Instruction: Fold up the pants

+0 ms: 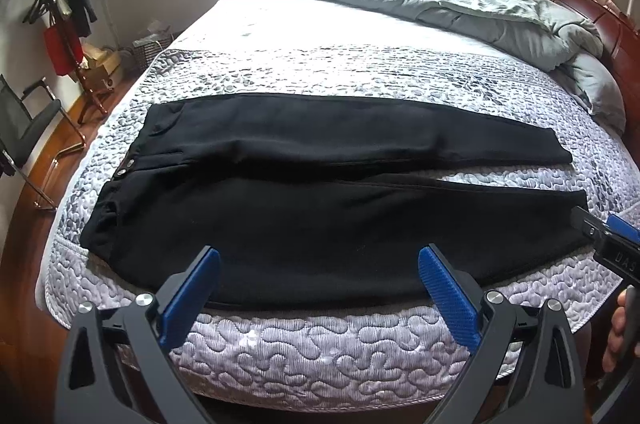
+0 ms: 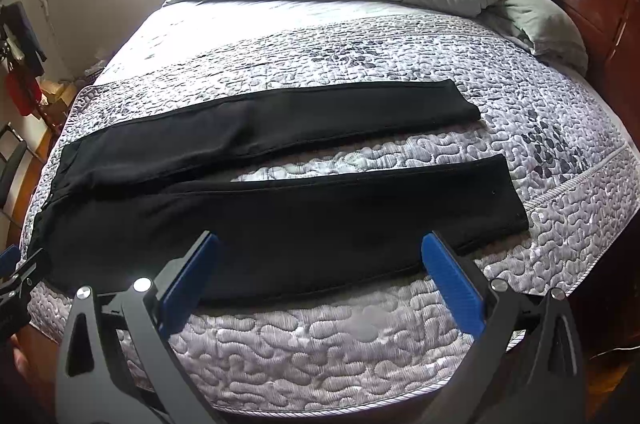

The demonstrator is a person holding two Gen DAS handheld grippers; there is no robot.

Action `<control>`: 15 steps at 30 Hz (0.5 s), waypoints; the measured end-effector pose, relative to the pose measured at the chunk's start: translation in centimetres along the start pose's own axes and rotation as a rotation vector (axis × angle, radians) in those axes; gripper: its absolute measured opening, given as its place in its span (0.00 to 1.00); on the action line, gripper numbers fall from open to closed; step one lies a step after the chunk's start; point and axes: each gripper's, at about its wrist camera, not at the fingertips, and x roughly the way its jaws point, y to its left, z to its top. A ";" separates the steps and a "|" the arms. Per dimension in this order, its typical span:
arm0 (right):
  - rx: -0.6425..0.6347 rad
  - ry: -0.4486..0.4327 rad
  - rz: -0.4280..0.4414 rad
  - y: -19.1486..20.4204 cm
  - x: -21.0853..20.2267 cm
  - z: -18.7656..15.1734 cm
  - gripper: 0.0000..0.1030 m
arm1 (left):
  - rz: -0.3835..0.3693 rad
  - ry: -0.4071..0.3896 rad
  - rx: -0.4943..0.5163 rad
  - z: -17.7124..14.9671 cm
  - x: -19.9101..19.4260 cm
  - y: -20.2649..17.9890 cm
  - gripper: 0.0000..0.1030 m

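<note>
Black pants (image 1: 320, 191) lie flat across the quilted bed (image 1: 320, 352), waist at the left, both legs spread apart toward the right; they also show in the right wrist view (image 2: 280, 216). My left gripper (image 1: 318, 264) is open and empty, above the near edge of the near leg. My right gripper (image 2: 320, 252) is open and empty, above the near leg toward its cuff (image 2: 508, 199). The right gripper's body shows at the right edge of the left wrist view (image 1: 612, 244); the left gripper's body shows at the left edge of the right wrist view (image 2: 16, 276).
A crumpled grey-green duvet (image 1: 460, 7) lies at the far side of the bed by the dark wooden headboard (image 1: 592, 7). A coat rack (image 1: 64, 23), a chair (image 1: 32, 127) and boxes stand on the floor to the left.
</note>
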 end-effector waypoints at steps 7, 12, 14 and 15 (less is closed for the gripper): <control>0.012 -0.003 0.004 -0.5 0.3 0.0 0.97 | -0.002 -0.003 0.004 0.4 -0.1 -0.4 0.96; 0.013 -0.005 0.008 -0.7 0.3 0.0 0.97 | -0.003 -0.004 0.002 0.6 0.0 -0.6 0.96; 0.015 -0.005 0.009 -0.7 0.4 0.0 0.97 | -0.003 -0.003 0.006 0.7 0.0 -0.7 0.96; 0.016 -0.003 0.011 -0.7 0.4 0.0 0.97 | 0.000 -0.003 0.007 0.7 0.1 -0.7 0.96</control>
